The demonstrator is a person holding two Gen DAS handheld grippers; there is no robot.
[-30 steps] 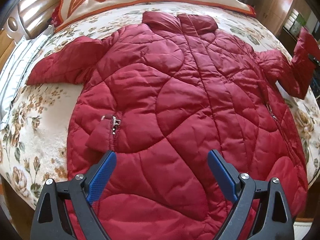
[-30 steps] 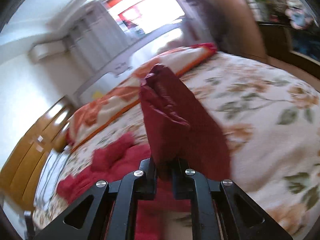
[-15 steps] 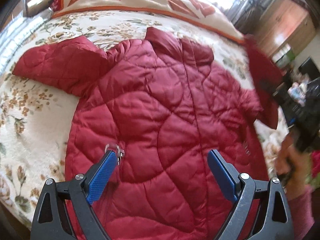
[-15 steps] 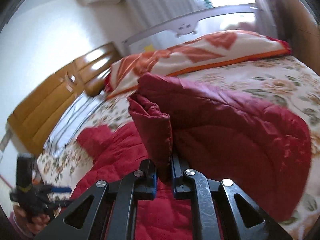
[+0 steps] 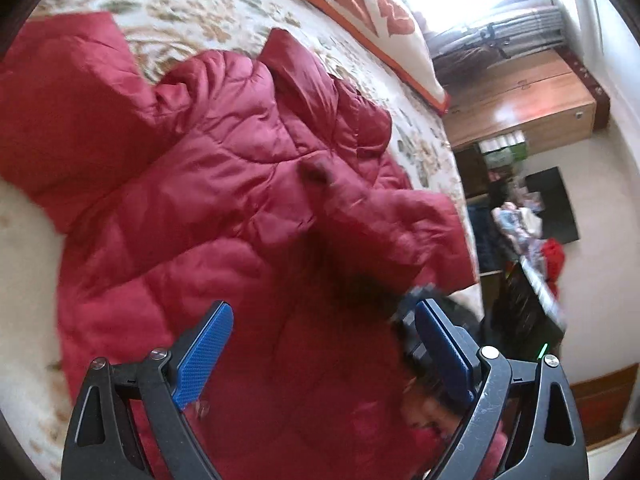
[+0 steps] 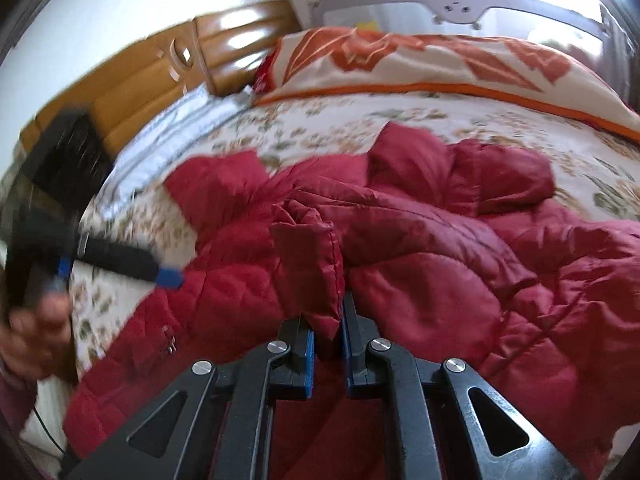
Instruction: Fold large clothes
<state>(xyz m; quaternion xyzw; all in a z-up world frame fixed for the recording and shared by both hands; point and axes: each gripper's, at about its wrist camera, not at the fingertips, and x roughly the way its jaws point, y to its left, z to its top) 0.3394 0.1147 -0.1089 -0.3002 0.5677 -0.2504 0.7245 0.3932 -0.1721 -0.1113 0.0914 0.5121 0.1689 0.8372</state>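
1. The red quilted jacket (image 5: 208,208) lies spread on the floral bedspread (image 6: 328,128), its long axis running from the hem near me up to the collar (image 6: 404,156), which points toward the orange-patterned pillow (image 6: 420,64).
2. My right view alone shows the right sleeve cuff (image 6: 316,264) standing up between my right gripper's (image 6: 327,344) fingers, which are clamped on it, with the sleeve folded across the jacket's chest.
3. My left view alone shows my left gripper (image 5: 320,344) over the jacket's lower body, blue pads spread wide with nothing between them.
4. From the right view, the jacket's left sleeve (image 6: 216,184) stretches out flat toward the wooden headboard (image 6: 160,68).
5. Only the left view shows the wooden cabinet (image 5: 520,96) past the bed's far side, beyond the jacket.
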